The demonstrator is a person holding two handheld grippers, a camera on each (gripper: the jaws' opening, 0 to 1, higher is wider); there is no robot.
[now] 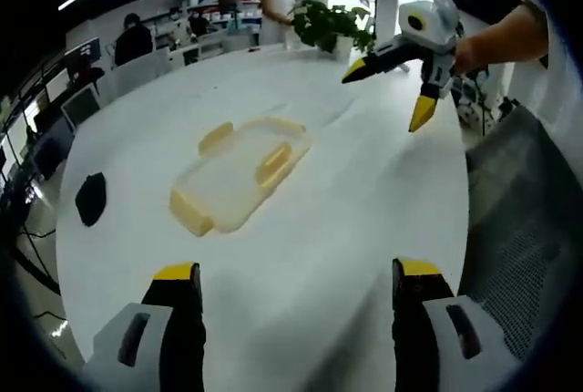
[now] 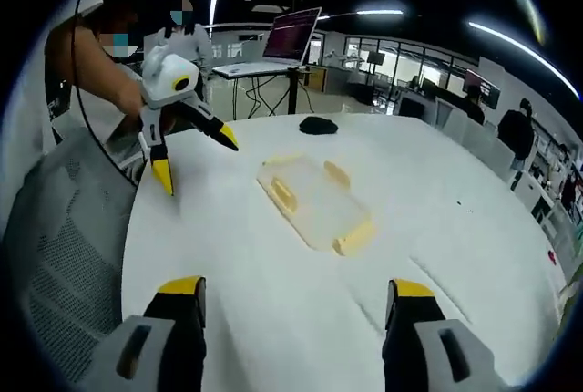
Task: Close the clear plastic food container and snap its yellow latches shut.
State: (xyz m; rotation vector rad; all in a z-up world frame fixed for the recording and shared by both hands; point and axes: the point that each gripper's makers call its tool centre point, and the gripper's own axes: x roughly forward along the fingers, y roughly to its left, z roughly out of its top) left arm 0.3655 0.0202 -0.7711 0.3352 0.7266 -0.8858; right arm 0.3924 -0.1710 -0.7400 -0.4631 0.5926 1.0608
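A clear plastic food container (image 1: 241, 173) (image 2: 312, 194) with yellow latches lies flat on the white table (image 1: 310, 255) (image 2: 273, 301), its lid resting on it. My left gripper (image 1: 296, 272) is open, its yellow-tipped jaws well short of the container; it also shows from the side (image 2: 193, 159), held up over the table by a hand. My right gripper (image 2: 296, 284) is open too, some way from the container, and appears raised above the table's far side (image 1: 385, 93). Nothing sits between either pair of jaws.
A small black object (image 1: 90, 198) (image 2: 318, 124) lies on the table beyond the container. A potted plant (image 1: 330, 25) stands at the table's edge. A grey mesh chair (image 1: 524, 219) (image 2: 64, 246) sits beside the table. Desks, monitors and people fill the room behind.
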